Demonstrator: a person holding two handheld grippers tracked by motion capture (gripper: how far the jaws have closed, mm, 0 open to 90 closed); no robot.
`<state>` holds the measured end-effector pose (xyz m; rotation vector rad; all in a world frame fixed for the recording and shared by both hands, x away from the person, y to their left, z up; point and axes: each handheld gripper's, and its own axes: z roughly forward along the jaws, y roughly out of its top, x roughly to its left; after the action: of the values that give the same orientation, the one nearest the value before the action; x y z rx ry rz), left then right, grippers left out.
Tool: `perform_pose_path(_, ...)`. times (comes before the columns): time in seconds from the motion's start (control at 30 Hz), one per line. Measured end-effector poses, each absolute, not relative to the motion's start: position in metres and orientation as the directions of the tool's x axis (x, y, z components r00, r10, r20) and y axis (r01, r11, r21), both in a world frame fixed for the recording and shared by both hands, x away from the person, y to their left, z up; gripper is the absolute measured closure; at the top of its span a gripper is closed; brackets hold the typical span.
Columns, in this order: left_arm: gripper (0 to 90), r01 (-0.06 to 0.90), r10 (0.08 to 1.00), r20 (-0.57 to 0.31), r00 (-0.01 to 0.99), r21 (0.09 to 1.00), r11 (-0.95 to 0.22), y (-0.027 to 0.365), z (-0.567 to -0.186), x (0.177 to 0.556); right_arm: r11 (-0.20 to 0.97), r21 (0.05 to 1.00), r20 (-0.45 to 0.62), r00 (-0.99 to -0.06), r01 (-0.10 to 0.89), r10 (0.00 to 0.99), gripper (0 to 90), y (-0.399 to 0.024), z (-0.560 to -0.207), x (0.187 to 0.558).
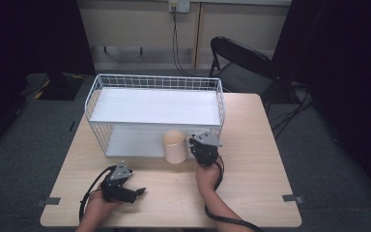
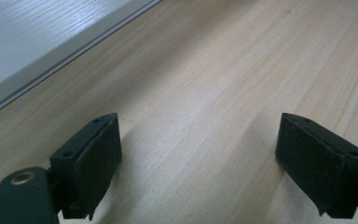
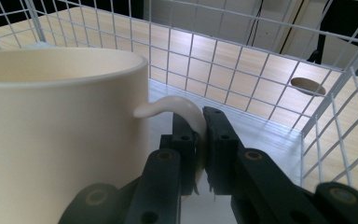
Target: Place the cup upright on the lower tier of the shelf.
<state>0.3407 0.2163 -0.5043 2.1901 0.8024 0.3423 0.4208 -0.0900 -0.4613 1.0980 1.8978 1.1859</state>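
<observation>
A cream mug (image 1: 175,146) stands upright at the front of the white wire shelf rack (image 1: 96,92), in front of its lower board. My right gripper (image 1: 199,146) is at the mug's right side, shut on the mug's handle (image 3: 186,109); in the right gripper view the mug (image 3: 60,140) fills the left and the jaws pinch the curved handle between them. My left gripper (image 1: 137,192) rests low near the table's front left, open, with bare wood between its pads (image 2: 95,161).
The wooden table (image 1: 251,159) has free room on the right and front. The rack's lower board (image 2: 23,32) lies ahead of my left gripper. A black folding chair (image 1: 241,60) stands behind the table. Cables trail from both grippers.
</observation>
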Motion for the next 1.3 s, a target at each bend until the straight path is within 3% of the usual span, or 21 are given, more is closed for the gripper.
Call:
perform_pose_path(0.47, 14.0, 0.438, 0.644, -0.01, 0.765, 0.741, -0.51, 0.216, -0.504, 0.34, 0.263, 0.885, -0.055, -0.475, 0.384, 0.879, 82.1, -0.101, -0.467, 0.418)
perform_pose_path(1.3, 13.9, 0.439, 0.645, -0.008, 0.764, 0.74, -0.51, 0.216, -0.504, 0.34, 0.242, 0.882, -0.041, -0.446, 0.405, 0.894, 83.0, -0.098, -0.466, 0.421)
